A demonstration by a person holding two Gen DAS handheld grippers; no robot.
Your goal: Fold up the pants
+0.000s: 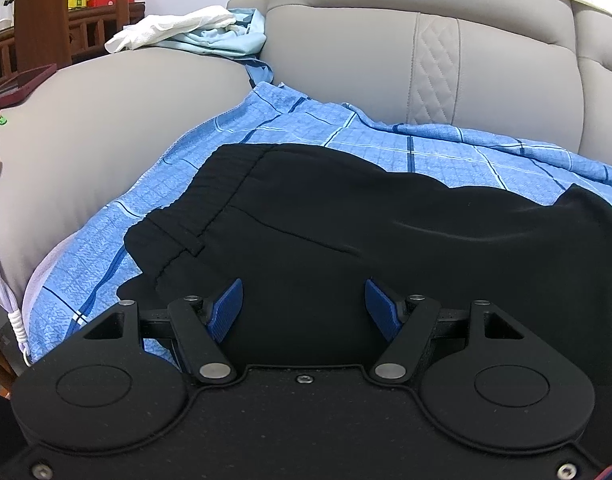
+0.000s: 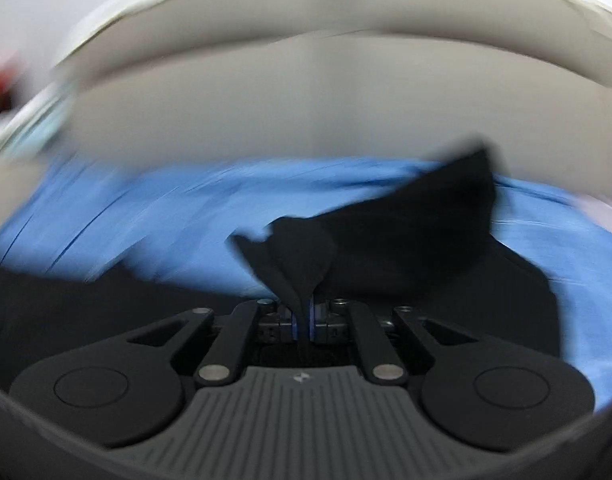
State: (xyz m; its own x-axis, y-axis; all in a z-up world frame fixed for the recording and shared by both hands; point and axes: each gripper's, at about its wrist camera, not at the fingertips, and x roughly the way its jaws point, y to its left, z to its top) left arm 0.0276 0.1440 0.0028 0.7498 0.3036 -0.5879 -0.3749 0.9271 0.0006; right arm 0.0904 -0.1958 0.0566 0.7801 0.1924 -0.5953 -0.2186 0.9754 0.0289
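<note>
On sofa, R claw [image 2: 303,320] pinches pants [image 2: 302,264]; L claw [image 1: 302,304] wide.

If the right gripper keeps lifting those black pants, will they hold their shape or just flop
Probably flop. The black pants bunch into a narrow pleat where the right gripper pinches them, so they look thin and limp. They drape in soft wrinkles over the blue checked cloth, so the free end will likely trail. The left gripper is open.

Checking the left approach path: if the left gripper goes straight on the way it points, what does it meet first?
Most likely the black pants. The left gripper is open, with the dark fabric lying directly between and ahead of its fingers, above the blue checked cloth. Whether it already touches the fabric is unclear; depth is hard to judge.
</note>
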